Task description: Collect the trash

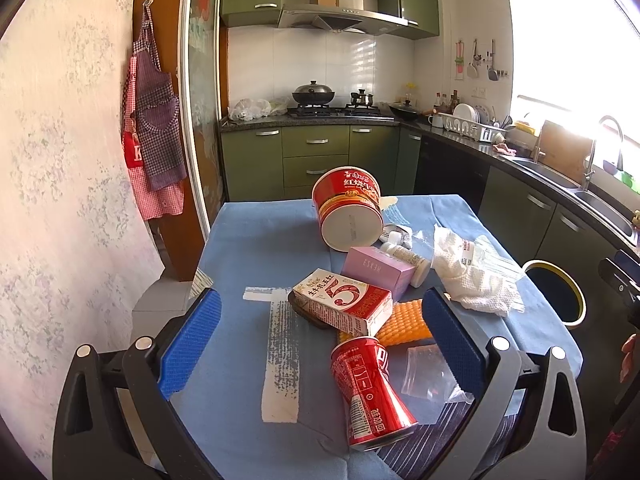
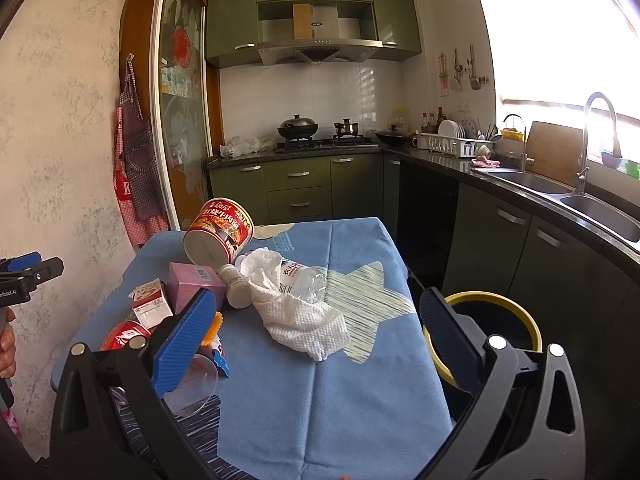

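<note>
Nearest of all the rubbish is a crushed red soda can [image 1: 370, 392], lying on its side on the blue tablecloth [image 1: 240, 248], dented at the waist, its long axis running from the near edge of the table up and slightly leftward toward the heap, open bottom rim facing the near side. It sits between the blue pads of the left gripper [image 1: 320, 344], whose jaws stand wide apart and hold nothing. Just beyond the can a red-and-white milk carton [image 1: 344, 304] lies flat, its length slanting across the table, resting over a dark dish and touching an orange bumpy brush [image 1: 404, 322]. A clear plastic bag [image 1: 430, 372] lies right of the can. Behind the carton is a pink box [image 1: 380, 270], then a small white bottle [image 1: 408, 258] on its side, and farther back a red instant-noodle tub [image 1: 348, 208] tipped over with its pale base toward us. To the right a crumpled white paper towel [image 2: 296, 312] drapes over a squashed clear water bottle [image 2: 304, 280]. The right gripper [image 2: 316, 336] hovers over the bare cloth, jaws also spread wide and empty. Beside the table's right edge stands a black bin with a yellow rim [image 2: 516, 312].
</note>
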`<act>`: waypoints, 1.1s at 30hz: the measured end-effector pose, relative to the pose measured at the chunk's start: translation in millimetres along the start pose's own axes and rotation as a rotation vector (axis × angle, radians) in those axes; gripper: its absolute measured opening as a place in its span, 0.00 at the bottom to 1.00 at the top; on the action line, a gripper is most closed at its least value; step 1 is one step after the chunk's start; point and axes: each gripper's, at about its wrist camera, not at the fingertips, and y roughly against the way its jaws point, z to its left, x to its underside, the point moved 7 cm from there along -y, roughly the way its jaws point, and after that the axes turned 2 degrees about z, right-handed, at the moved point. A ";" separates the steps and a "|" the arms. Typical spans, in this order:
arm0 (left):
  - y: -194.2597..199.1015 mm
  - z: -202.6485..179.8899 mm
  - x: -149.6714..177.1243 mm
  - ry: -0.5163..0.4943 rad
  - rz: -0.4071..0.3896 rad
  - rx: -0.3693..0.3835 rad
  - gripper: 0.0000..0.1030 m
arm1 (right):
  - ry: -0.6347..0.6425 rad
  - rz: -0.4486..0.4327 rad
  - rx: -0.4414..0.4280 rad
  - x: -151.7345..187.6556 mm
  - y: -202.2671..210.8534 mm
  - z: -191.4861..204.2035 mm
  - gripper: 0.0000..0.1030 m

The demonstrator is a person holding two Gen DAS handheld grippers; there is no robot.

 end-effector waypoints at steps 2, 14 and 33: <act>-1.5 -1.0 0.4 -0.001 0.001 0.001 0.96 | 0.001 0.001 0.001 0.9 -0.5 0.9 0.94; -3.0 -4.7 0.9 -0.006 0.004 0.007 0.96 | 0.000 0.004 0.002 3.7 -3.3 2.1 0.94; -4.4 -6.2 2.5 -0.010 0.016 0.013 0.96 | -0.005 0.008 0.003 8.7 -8.8 1.8 0.94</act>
